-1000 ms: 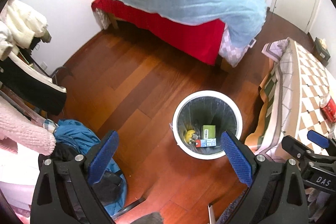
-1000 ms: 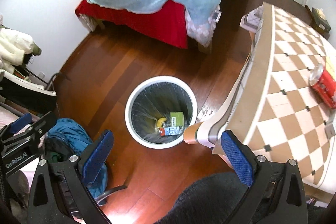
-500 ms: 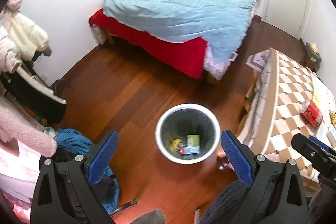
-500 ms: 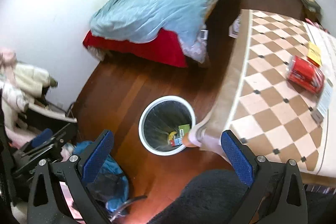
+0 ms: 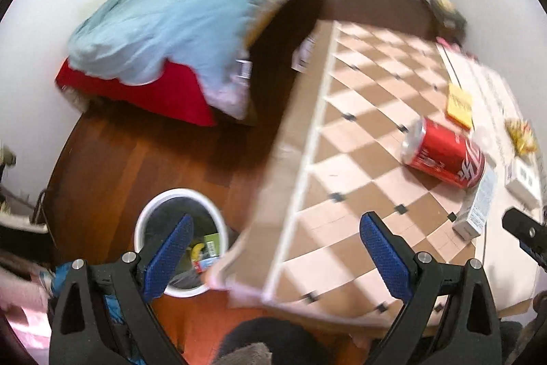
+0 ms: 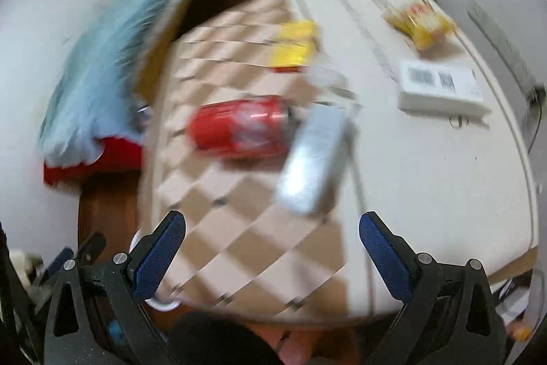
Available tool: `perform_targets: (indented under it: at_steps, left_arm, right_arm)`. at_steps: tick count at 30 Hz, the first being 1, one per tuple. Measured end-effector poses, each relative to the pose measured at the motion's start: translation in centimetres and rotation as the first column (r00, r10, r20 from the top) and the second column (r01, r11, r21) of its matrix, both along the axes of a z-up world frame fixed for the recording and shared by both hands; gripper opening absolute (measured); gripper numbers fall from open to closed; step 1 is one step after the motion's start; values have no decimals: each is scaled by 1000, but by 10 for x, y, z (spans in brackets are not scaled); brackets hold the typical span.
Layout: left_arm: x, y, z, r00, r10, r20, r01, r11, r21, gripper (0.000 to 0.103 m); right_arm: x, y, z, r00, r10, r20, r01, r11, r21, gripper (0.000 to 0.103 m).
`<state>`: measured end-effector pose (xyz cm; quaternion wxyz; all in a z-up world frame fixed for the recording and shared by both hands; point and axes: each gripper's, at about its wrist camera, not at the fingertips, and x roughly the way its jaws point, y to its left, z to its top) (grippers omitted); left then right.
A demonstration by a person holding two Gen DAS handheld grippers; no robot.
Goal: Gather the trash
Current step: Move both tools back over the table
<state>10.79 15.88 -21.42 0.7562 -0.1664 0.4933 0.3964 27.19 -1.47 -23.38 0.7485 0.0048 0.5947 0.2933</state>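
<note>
While both views smear with motion blur, the layout reads clearly enough. Left gripper [image 5: 275, 248]: blue pads spread wide, nothing between them, hanging over the table [image 5: 342, 228] corner and the white bin [image 5: 150, 214] on the wood floor; bin holds some scraps. Right gripper [image 6: 271, 248]: fingers likewise spread and empty, above the checkered tabletop. Red can [image 5: 444, 154] lies on its side, a slim carton [image 5: 477, 207] just beside it. Further back: yellow packet [image 5: 459, 103], snack wrapper [image 6: 422, 19], white barcode box [image 6: 441, 88]. Bed [image 5: 184, 23] with blue quilt behind.
</note>
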Motion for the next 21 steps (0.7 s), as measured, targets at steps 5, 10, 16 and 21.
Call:
perform_targets:
  at_steps: [5,10,16,21]
  left_arm:
    - [43,-7,-41,991,-64,-119,70,997,45,100]
    - [60,-4,-66,979,-98,-181,108,993,45,100]
    - [74,-19,-65,937,-282,-203,300,952,59,100]
    - [108,-72,-36,729,-613,-305,679,705,206,99]
  right_arm:
    - [39,9,-50,997,-36,-61,34,999,-35,84]
    - [47,28,-69,998,2,-65,-5,999,-47,71]
    - [46,2,-59,998,21,-64,-24,998,-52,46]
    - [50,-50,-50,998,-31,-51,27,995,-96,44]
